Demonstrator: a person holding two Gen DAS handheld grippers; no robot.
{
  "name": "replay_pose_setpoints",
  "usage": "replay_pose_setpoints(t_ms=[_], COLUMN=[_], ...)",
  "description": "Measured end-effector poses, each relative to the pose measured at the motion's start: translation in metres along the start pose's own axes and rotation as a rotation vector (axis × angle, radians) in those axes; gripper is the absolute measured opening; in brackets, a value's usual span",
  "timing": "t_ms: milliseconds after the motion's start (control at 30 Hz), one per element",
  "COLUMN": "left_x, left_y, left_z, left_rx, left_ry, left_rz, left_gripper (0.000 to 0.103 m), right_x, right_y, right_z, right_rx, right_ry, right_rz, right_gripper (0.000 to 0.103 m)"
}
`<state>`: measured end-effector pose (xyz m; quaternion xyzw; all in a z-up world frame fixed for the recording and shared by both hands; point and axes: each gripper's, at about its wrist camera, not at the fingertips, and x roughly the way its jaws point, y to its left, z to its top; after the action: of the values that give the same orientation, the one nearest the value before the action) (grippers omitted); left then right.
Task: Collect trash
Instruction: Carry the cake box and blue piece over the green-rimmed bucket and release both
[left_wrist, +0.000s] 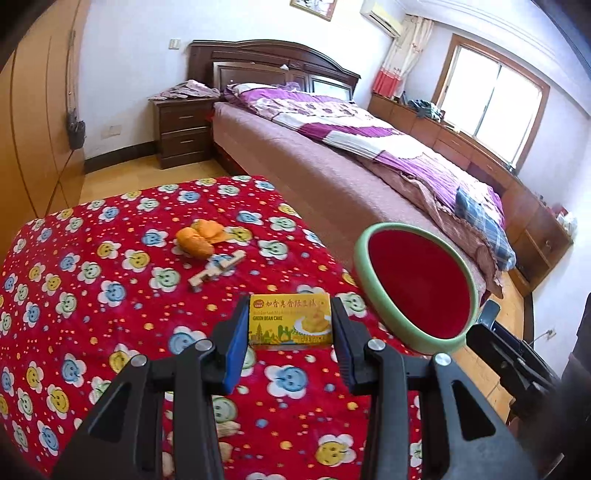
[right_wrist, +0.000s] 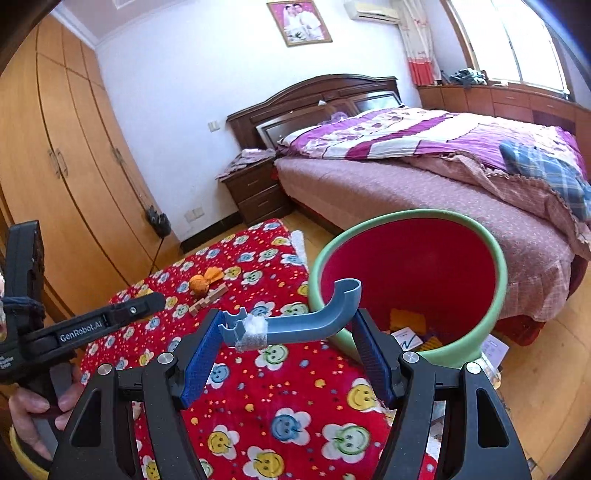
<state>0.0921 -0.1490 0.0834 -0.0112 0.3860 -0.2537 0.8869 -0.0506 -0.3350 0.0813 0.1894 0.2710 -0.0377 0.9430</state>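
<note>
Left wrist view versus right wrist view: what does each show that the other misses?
Only the left wrist view: the left claw clamped on a yellow green-bean-cake box.

Only the right wrist view: the right claw holding a blue-grey curved plastic handle wrapped with tape, paper scraps inside the bin, a framed wall photo.

Both: the red bin with green rim, the red smiley-flower cloth, orange peel, a small wooden piece, the bed.

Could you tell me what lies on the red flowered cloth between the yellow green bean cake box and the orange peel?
A small pale wooden piece lies there, on the cloth between the box and the orange peel. The left wrist view shows it best.
</note>
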Motion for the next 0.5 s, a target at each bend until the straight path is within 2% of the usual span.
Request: replay_pose_setpoints(t_ms=[500], left_x=[0.024], left_y=[-0.059], left_z=[-0.008], left_rx=[0.090], left_ry=[0.030], left_rz=[-0.084], left_gripper=[0.042], right_x=[-0.024], right_y=[-0.053], right_z=[0.001], right_rx=[0.091], right_ry=[-0.062], right_rz=[-0.072], right_gripper=[0.071])
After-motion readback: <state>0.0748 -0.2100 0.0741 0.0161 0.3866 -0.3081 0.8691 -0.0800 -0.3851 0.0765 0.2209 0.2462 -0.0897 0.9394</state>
